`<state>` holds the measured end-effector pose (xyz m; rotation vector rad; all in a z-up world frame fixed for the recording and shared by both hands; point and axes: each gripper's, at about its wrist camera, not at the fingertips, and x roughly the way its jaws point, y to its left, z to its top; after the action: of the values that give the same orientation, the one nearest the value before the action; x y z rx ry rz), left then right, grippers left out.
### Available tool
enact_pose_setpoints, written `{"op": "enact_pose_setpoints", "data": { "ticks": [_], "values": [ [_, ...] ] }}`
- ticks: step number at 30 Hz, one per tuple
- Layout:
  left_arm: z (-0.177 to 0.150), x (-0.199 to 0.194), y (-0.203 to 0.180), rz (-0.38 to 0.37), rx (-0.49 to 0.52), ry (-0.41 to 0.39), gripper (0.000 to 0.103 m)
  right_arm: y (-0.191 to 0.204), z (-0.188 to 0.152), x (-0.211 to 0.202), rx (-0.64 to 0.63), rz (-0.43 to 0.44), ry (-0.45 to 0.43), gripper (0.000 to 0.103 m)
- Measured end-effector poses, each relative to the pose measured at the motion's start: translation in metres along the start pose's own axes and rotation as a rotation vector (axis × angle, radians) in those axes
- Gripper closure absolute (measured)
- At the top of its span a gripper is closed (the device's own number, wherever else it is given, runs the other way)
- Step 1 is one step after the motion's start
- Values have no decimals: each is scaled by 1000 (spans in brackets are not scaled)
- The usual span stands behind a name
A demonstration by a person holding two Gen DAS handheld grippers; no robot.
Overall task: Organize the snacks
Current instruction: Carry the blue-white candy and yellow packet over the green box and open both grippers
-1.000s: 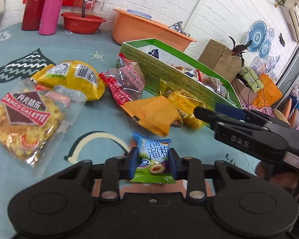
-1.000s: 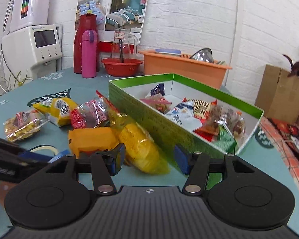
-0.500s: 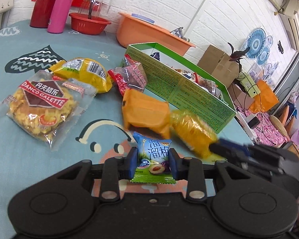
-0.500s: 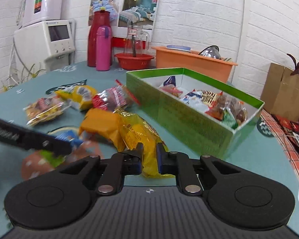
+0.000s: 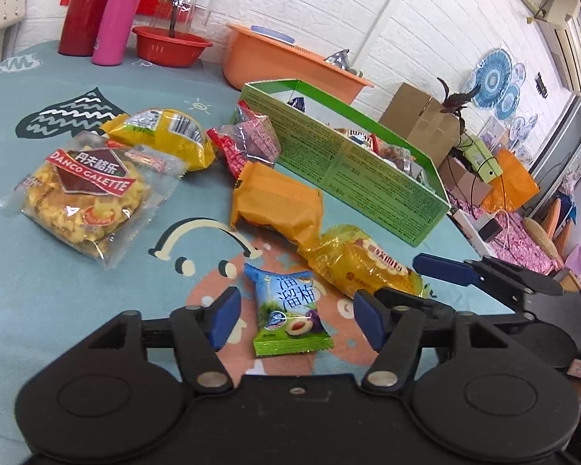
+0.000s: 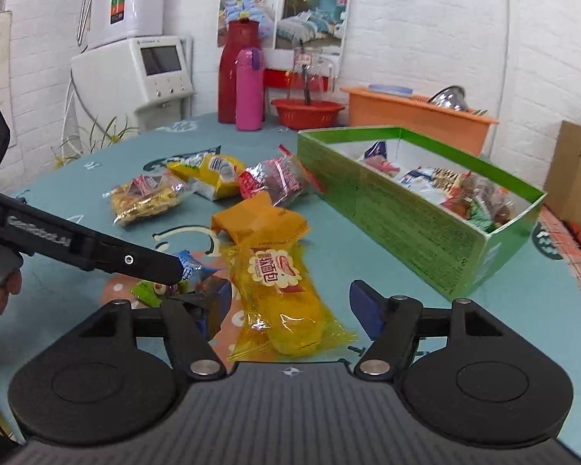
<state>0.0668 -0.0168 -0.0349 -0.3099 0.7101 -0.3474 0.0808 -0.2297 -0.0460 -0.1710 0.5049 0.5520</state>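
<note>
Left wrist view: your left gripper (image 5: 296, 317) stands spread wide around the blue-green plum candy (image 5: 289, 310) at lower centre, not touching it. Your right gripper (image 6: 288, 308) gapes around the yellow bread pack (image 6: 286, 294); the green box (image 6: 406, 217) sits right of centre.

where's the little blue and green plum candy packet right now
The plum candy packet lies on the table between the open left gripper fingers, just left of the yellow bread pack.

Both grippers hang low over the table, side by side: left gripper (image 5: 296, 316) spread wide, right gripper (image 6: 288, 308) likewise parted.
</note>
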Motion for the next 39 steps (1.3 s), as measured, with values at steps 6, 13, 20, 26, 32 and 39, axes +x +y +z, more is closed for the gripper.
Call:
{"op": "enact_pose_setpoints", "data": {
  "ticks": [6, 13, 20, 26, 32, 39],
  "values": [
    [0, 7, -1, 2, 3, 9, 0, -4, -7, 12, 35, 1, 51, 0],
    [-1, 13, -6, -9, 19, 17, 1, -4, -6, 14, 54, 22, 55, 5],
    [-4, 15, -5, -6, 25, 8, 22, 0, -9, 12, 57, -6, 52, 29],
    [-6, 11, 0, -41, -20, 1, 25, -3, -9, 5, 108, -4, 37, 33],
    [15, -8, -13, -128, -9, -59, 26, -8, -1, -17, 136, -16, -34, 34],
    [64, -13, -40, -191, 37, -156, 25, -29, 25, -41, 151, -83, -158, 34]
  ]
}}
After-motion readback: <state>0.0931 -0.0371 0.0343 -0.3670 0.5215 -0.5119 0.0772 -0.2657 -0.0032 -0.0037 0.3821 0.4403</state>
